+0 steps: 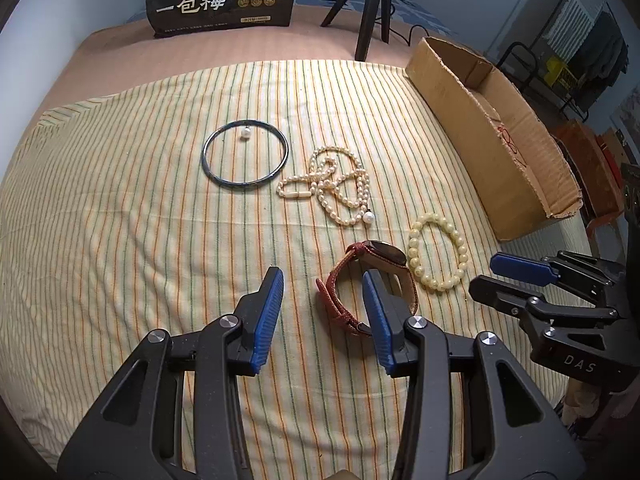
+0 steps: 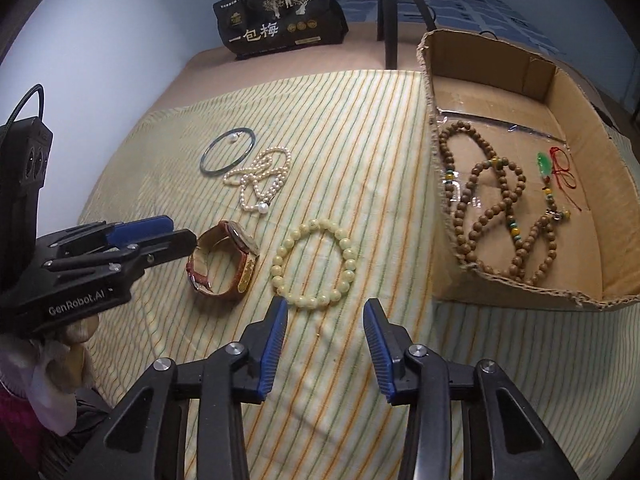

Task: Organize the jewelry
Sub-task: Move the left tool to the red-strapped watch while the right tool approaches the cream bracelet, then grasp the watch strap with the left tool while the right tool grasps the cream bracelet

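Jewelry is lying loose on the striped cloth [image 2: 360, 128]: the red-strapped wristwatch [image 1: 368, 280] is sitting at twelve o'clock of the left gripper [image 1: 322, 284], the pale yellow bead bracelet [image 2: 314, 264] likewise ahead of the right gripper [image 2: 326, 312]. Both tongs are standing partly open and holding nothing. Each should be straddling its piece before closing, then carrying it to the open cardboard box [image 2: 568, 92] at two o'clock.

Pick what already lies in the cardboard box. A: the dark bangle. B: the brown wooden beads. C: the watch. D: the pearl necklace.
B: the brown wooden beads lie on the floor of the box, while the watch, pearl necklace and bangle are out on the striped cloth.
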`<state>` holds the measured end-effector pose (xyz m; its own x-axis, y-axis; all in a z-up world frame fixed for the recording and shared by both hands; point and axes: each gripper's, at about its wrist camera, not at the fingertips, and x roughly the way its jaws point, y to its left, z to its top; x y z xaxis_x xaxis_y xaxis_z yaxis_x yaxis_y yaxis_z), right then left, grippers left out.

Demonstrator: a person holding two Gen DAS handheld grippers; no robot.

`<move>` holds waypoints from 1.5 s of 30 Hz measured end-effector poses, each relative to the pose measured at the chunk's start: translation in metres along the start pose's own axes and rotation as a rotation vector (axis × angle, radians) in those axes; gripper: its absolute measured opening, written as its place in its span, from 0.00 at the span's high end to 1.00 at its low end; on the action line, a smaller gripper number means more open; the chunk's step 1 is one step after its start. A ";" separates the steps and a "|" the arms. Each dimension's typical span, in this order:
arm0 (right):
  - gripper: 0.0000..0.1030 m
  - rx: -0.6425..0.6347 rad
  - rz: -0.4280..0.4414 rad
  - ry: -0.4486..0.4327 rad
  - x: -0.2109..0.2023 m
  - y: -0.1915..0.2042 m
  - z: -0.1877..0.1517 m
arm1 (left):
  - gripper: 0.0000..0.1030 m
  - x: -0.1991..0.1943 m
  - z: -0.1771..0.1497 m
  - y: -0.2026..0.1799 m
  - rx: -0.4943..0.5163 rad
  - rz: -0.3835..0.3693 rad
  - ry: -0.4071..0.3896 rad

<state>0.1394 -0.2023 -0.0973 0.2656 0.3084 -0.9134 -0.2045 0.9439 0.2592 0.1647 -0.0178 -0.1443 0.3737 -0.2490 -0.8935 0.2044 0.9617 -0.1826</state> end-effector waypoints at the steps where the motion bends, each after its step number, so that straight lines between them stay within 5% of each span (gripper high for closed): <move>1: 0.62 0.007 0.002 0.001 0.001 0.000 0.001 | 0.59 0.001 0.000 0.000 -0.001 -0.001 0.002; 16: 0.69 0.160 -0.021 0.029 0.028 -0.012 0.013 | 0.68 0.019 -0.002 0.000 0.015 0.008 0.044; 22: 0.75 0.117 -0.084 0.029 0.037 -0.003 0.018 | 0.82 0.028 -0.003 -0.005 0.029 0.016 0.055; 28: 0.92 0.070 -0.107 0.016 0.039 0.002 0.020 | 0.92 0.030 -0.002 -0.009 0.034 0.037 0.043; 45: 0.95 -0.027 -0.075 -0.086 0.002 0.012 0.020 | 0.93 0.001 0.001 -0.004 0.009 0.042 -0.033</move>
<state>0.1565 -0.1881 -0.0898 0.3610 0.2472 -0.8992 -0.2065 0.9615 0.1814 0.1654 -0.0216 -0.1441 0.4117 -0.2124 -0.8862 0.1964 0.9703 -0.1413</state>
